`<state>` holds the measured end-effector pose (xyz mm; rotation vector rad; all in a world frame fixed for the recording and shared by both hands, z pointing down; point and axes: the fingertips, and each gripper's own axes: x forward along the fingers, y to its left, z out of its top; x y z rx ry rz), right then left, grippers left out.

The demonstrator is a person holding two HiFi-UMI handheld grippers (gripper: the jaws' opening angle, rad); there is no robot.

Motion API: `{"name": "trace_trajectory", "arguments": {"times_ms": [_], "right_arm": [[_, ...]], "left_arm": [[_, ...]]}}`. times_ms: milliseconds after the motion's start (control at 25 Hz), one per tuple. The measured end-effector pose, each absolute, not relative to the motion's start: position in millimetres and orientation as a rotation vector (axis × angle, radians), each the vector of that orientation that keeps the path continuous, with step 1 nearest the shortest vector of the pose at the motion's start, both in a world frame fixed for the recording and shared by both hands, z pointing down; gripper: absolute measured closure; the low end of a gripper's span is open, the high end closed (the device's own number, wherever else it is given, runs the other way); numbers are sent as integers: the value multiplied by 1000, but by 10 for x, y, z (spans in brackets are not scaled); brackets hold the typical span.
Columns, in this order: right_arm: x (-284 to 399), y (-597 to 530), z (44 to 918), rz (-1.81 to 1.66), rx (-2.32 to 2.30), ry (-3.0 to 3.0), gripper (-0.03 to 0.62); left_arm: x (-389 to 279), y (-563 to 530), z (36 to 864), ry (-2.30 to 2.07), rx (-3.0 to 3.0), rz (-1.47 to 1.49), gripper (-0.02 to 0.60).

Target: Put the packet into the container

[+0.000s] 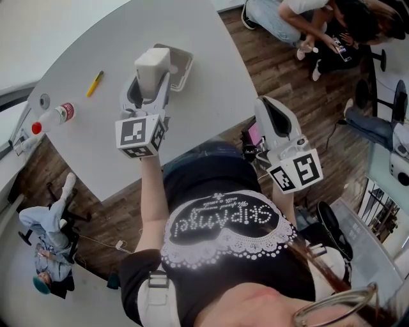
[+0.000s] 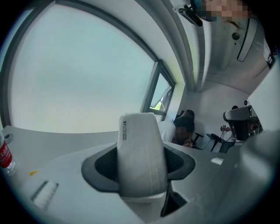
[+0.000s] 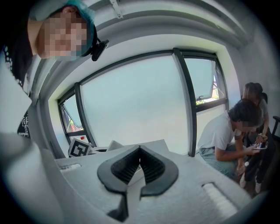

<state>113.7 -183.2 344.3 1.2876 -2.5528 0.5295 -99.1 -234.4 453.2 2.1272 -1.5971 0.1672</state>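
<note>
My left gripper [image 1: 152,71] is shut on a white packet [image 1: 152,64], raised above the grey table [image 1: 96,134] and pointing upward. In the left gripper view the packet [image 2: 140,153] stands upright between the dark pads [image 2: 105,168], a printed date along its left edge. A grey rectangular container [image 1: 182,69] lies on the table just right of and behind the packet. My right gripper [image 1: 276,115] hovers off the table's right edge, over the wood floor. Its jaws [image 3: 139,162] meet at the tips with nothing between them.
A yellow marker [image 1: 94,83] and a bottle with a red cap [image 1: 54,117] lie on the table's left part. People sit on the floor at the top right [image 1: 307,19] and one sits at the lower left [image 1: 48,236]. Windows fill both gripper views.
</note>
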Motion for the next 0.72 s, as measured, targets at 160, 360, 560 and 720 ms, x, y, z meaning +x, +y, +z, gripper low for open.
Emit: {"name": "trace_trajectory", "arguments": {"times_ms": [160,360,560,720], "right_arm": [[1106,-1822,3440,531,1278,-2561,592],[1134,-1818,3412,530,1285,-2562,592],[1147,-1820,3417,530,1292,-2558,592],[1175,-1809,3427,532,1298,-2553,592]], "left_arm": [[-965,-2394,4610,-1592,2124,176,307],[-892,-2425,4736,-1566,2117,232,307],[-835,-2433,4948,-1536,2120,280,307],[-819,-2455,5080,-1546,2107,320,305]]}}
